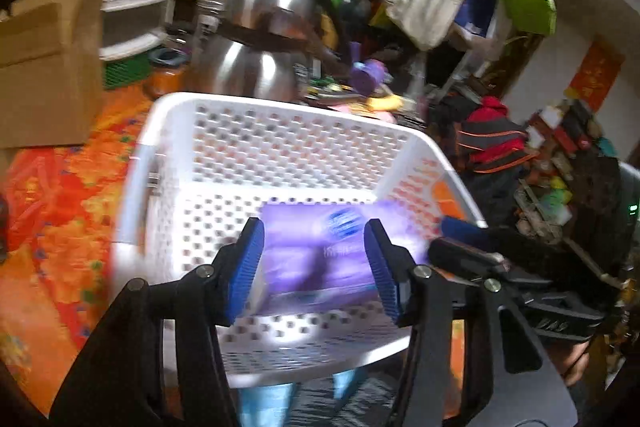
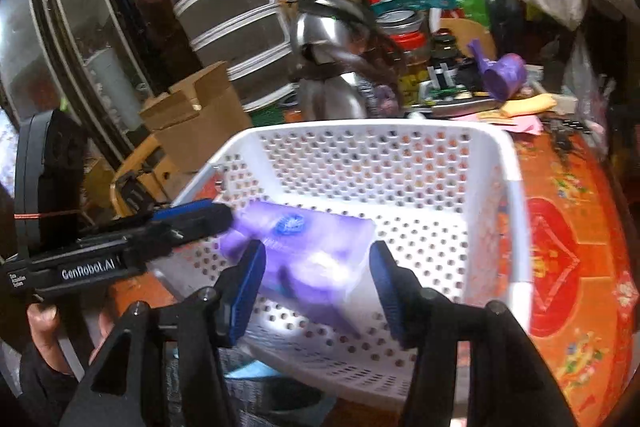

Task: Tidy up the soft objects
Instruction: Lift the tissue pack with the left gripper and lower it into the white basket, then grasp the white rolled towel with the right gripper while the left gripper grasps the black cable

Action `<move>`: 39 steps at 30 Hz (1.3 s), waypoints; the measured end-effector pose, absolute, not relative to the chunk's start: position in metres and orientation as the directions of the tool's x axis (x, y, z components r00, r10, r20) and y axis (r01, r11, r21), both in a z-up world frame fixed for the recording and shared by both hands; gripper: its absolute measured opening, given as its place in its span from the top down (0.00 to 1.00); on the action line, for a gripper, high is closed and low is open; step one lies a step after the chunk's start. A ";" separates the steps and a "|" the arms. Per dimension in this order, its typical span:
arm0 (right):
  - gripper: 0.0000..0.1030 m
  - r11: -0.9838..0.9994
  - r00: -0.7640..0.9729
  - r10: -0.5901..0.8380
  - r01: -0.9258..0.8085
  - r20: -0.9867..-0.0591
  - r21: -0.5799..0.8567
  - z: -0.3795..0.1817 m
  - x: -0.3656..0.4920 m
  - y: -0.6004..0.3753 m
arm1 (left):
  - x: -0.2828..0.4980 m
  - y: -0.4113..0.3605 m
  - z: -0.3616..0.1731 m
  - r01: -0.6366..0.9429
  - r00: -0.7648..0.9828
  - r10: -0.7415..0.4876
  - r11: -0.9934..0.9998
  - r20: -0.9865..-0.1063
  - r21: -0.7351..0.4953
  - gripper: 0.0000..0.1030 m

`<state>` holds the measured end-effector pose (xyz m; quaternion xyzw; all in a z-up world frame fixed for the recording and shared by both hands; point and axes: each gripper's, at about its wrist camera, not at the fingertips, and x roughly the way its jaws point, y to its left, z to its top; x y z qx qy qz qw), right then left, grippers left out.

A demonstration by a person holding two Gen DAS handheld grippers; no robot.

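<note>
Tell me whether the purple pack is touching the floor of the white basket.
Cannot tell. Both wrist views show the purple pack inside the white basket, but motion blur hides whether its underside rests on the perforated floor or sits just above it.

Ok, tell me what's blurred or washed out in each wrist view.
Left wrist view: the white perforated plastic basket is smeared by motion, and the purple soft pack inside it glows overexposed, print unreadable. Right wrist view: the pack is again blown out and blurred; the fisheye bends the orange patterned tablecloth.
</note>
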<state>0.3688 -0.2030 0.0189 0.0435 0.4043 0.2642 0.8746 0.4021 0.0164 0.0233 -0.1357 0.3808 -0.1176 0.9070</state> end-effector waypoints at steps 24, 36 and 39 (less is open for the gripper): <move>0.19 0.917 0.654 0.397 -0.304 -0.644 0.258 -0.002 0.200 -0.277 | 0.177 0.066 0.027 -0.015 0.790 -0.037 0.997 -0.612 -0.079 0.18; 0.27 0.929 0.563 0.369 -0.243 -0.740 0.279 -0.073 0.179 -0.291 | 0.131 0.122 -0.067 -0.119 0.706 -0.037 0.978 -0.708 -0.170 0.09; 0.34 0.933 0.561 0.357 -0.255 -0.747 0.255 -0.075 0.177 -0.281 | 0.137 0.112 -0.077 -0.107 0.690 -0.031 0.984 -0.723 -0.144 0.09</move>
